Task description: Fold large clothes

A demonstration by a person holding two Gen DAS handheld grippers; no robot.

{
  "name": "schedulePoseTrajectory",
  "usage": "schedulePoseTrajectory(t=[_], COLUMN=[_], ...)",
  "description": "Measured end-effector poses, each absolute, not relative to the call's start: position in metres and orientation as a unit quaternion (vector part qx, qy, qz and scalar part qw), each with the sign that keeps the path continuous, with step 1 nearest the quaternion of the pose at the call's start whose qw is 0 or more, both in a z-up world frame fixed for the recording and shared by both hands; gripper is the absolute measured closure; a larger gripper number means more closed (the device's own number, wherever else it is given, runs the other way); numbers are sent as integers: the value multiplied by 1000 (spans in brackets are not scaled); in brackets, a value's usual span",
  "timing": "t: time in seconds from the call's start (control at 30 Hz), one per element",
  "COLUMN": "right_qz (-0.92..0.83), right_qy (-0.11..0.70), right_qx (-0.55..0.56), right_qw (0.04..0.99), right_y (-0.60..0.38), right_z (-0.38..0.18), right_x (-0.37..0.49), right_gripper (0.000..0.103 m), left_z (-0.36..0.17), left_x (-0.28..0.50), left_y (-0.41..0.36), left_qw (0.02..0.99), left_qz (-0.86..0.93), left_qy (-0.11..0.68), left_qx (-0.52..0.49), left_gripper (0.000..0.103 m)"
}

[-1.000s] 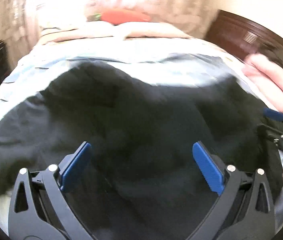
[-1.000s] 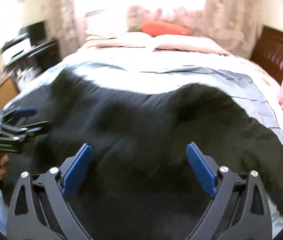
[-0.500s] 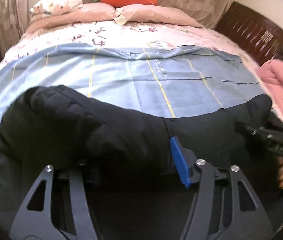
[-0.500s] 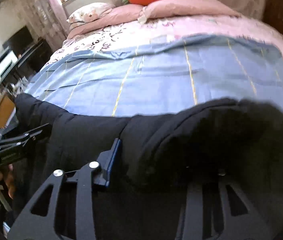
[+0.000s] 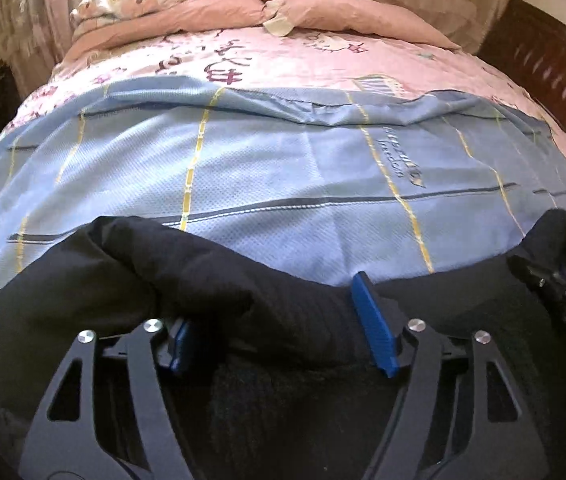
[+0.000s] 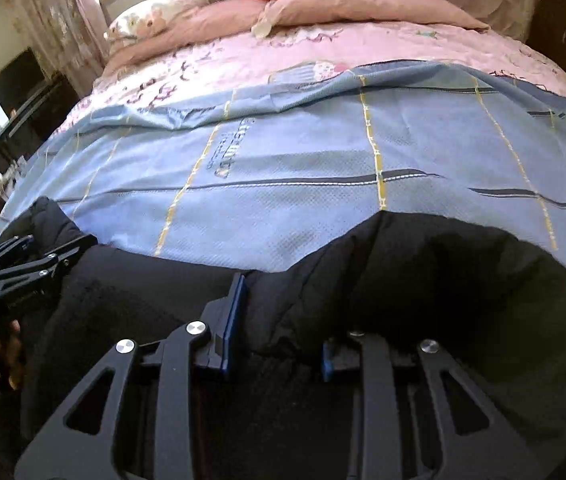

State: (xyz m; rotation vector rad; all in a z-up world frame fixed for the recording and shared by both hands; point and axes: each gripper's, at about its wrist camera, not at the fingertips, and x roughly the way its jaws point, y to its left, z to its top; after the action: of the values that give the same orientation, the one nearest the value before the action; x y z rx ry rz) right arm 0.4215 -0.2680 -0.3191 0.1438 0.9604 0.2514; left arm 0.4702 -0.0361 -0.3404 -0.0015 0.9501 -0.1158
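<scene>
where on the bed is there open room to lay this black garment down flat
Free: the blue sheet, bare from the black garment up to the pink bedspread, and that bedspread short of the pillows. Crowded: the near edge, where both grippers, left and right, bunch the garment.

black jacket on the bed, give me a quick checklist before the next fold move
1. Right gripper clamped on the black jacket: ok, a thick bunch of fabric sits between the blue pads.
2. Left gripper clamped on the jacket: cannot tell. Fabric lies between the pads, but its jaws have just been opening and stand fairly wide.
3. Both grippers at the same far edge of the jacket: ok, each shows at the side of the other's view.
4. Blue sheet ahead free of objects: ok, only wrinkles.
5. Jacket lying flat: not ok, it is bunched into puffy folds.
</scene>
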Motion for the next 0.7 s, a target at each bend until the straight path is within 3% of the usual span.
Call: schedulePoseTrajectory(t=[0.13,0.23,0.27,0.3,0.33,0.37,0.4,0.53,0.6,0.7], right_qz=[125,116,104,101,93,73,61,66,82,75], right_qy=[451,448,432,411,381,340,318,255,271,350], right_qx=[92,93,88,79,59,25,3,-43,-59,-75], right_qw=[879,882,891,903,918,937,946,964,957,931], right_y=[-273,-275,-277,-278,-277,-273,-269,-251,-239,-226], right_z=[-320,-299,-285,-274,-261,-248,-241,-222,-239,-299], right_x=[420,408,398,389,376,360,351,329,343,372], right_gripper=[72,66,58,47,39,24,21,15,13,13], left_z=[-344,-331,-320,-308,-292,-282,-272,-244,-259,-317], left_x=[477,467,457,447,430,420,409,365,370,396], left_y=[-36,-36,-34,-32,-29,-28,-27,-26,-36,-62], left_qw=[885,892,902,915,932,941,947,966,958,933], left_qz=[-54,-59,-57,-48,-37,-37,-37,-52,-77,-73], left_qy=[462,449,428,401,359,336,319,253,277,351], left_qx=[-1,8,8,11,13,12,11,-7,-21,39], left_gripper=[27,26,20,7,2,2,2,2,2,2])
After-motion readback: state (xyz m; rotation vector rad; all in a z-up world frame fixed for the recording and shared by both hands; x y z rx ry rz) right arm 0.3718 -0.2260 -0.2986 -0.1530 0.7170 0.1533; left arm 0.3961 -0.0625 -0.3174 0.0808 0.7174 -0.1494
